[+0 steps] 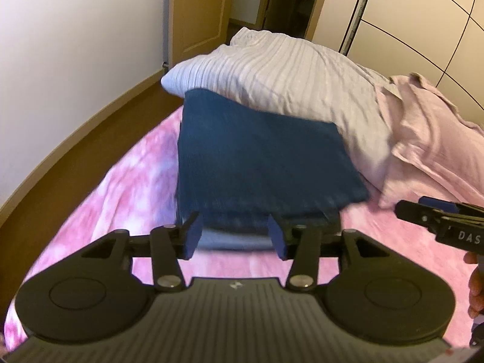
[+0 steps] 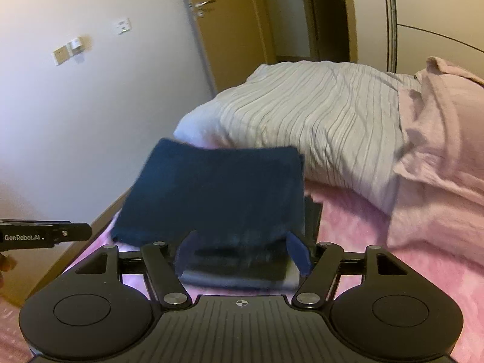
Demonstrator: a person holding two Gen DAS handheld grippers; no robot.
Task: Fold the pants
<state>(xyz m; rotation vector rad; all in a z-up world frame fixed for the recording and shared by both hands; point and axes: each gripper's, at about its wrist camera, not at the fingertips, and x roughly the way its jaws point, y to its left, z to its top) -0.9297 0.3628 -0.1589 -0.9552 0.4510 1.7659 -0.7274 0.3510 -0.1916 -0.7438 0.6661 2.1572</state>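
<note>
Item: dark blue pants (image 1: 257,157), folded, on pink bedspread (image 1: 121,187), pillow (image 1: 287,72) at 12 o'clock.
Soft, limp, moderately heavy; take the near folded edge. Left gripper (image 1: 236,236) and right gripper (image 2: 242,254) both spread, empty.

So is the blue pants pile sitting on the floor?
No, the folded blue pants lie on the pink blanket on the bed, with their far edge against the striped grey pillow.
</note>
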